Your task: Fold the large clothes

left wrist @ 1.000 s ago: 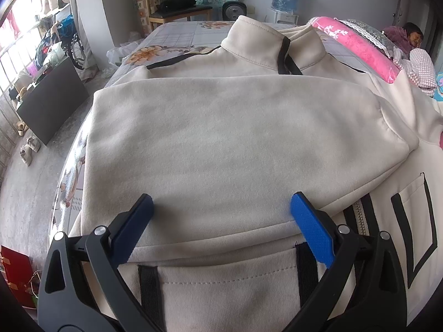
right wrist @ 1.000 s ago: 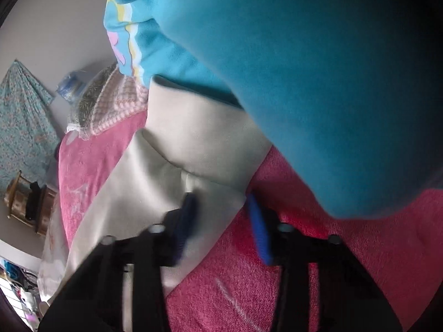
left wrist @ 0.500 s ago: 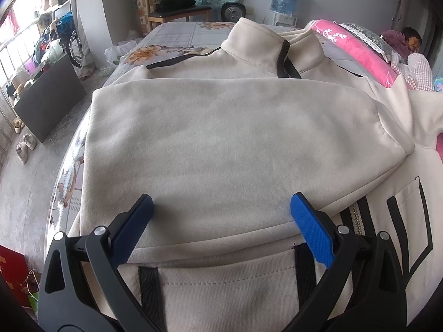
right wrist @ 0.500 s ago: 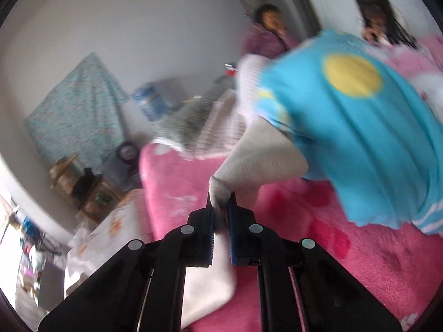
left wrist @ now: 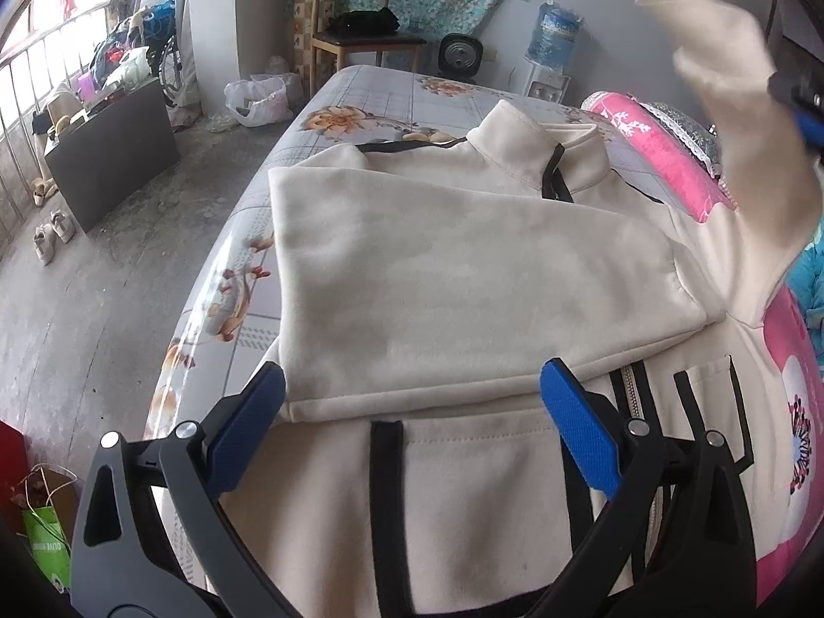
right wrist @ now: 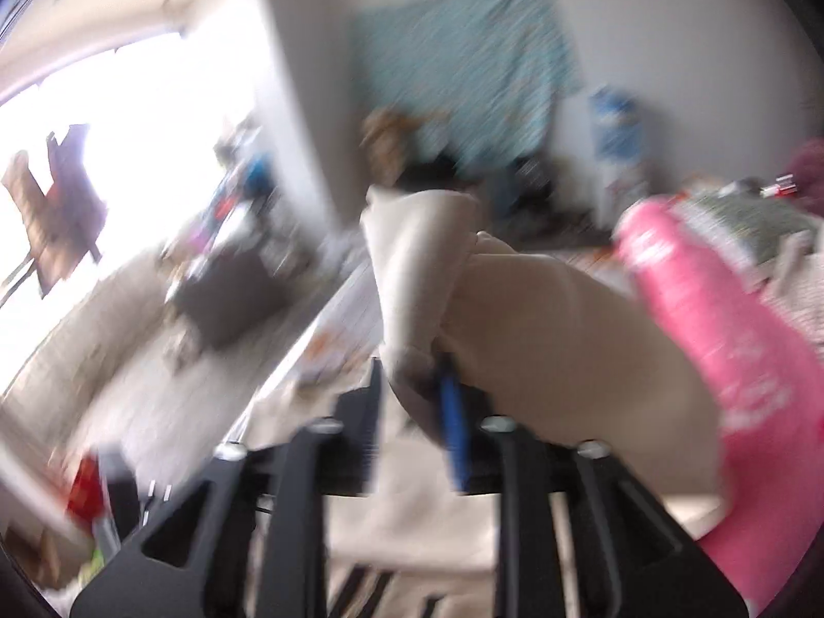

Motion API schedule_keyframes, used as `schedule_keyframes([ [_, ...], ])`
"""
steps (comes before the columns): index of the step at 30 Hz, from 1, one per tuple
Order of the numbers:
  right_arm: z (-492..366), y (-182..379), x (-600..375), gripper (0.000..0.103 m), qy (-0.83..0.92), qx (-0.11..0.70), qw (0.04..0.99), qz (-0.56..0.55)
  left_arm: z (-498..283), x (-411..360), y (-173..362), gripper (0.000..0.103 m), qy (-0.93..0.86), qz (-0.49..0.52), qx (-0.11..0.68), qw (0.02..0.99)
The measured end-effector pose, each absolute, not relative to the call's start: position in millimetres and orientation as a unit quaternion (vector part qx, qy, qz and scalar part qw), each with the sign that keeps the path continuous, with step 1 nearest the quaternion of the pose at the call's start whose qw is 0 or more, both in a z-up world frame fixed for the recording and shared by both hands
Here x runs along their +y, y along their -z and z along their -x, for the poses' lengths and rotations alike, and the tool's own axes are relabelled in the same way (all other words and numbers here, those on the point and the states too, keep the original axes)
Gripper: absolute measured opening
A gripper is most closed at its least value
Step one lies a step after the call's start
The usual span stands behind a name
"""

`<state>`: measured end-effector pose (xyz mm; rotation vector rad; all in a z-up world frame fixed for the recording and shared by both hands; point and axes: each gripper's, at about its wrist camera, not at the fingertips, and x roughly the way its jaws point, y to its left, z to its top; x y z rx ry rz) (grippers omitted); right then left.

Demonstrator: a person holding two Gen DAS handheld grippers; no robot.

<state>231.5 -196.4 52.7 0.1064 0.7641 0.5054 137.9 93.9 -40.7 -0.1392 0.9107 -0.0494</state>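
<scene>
Since before, our right gripper (right wrist: 412,401) swung the jacket (left wrist: 463,278) sleeve (right wrist: 541,340) up; its fingers are opening around it, risking a crooked drop. Left gripper (left wrist: 412,417) gapes empty.

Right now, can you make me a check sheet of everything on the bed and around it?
Surface: bed with a flowered sheet; a pink blanket lies along its right side.
Job's things: cream jacket spread flat, one sleeve folded across the chest; the other sleeve is lifted in the air.
Clutter: nothing seen on the jacket.
Tongs: left tongs wide apart over the hem, holding nothing; right tongs blurred, jaws opening, sleeve cloth between them.
Cables: nothing seen.
Surroundings: wooden chair, small fan, water bottle, dark box, shoes on the floor.
</scene>
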Motion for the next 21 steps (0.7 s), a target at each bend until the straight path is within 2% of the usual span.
schedule_keyframes([
  [1, -228.1, -26.1, -182.4, 0.061, -0.261, 0.404, 0.876, -0.041, -134.7, 97.2, 41.1, 0.095, 0.024, 0.073, 0.441, 0.894],
  [5, -208.7, 52.6, -181.0, 0.061, -0.257, 0.495, 0.829, -0.044, -125.1, 104.7, 38.7, 0.095, 0.038, 0.087, 0.434, 0.896],
  [11, -166.0, 55.7, -241.0, 0.061, -0.227, 0.471, 0.845, -0.115, -142.4, 95.4, 14.2, 0.092, 0.099, 0.113, 0.402, 0.903],
  [13, -164.4, 51.4, -251.0, 0.061, -0.209, 0.461, 0.855, -0.114, -159.9, 89.0, 9.3, 0.081, 0.129, 0.144, 0.406, 0.893],
  [18, -170.5, 70.7, -254.2, 0.061, -0.164, 0.457, 0.869, -0.097, -223.3, 63.3, 29.4, 0.064, 0.16, 0.197, 0.468, 0.847],
  [20, -169.5, 78.4, -253.1, 0.061, -0.156, 0.46, 0.868, -0.099, -242.3, 56.0, 42.5, 0.061, 0.163, 0.213, 0.491, 0.829],
  [21, -169.7, 83.3, -252.8, 0.061, -0.153, 0.462, 0.868, -0.103, -250.8, 53.5, 48.9, 0.056, 0.153, 0.216, 0.501, 0.824],
])
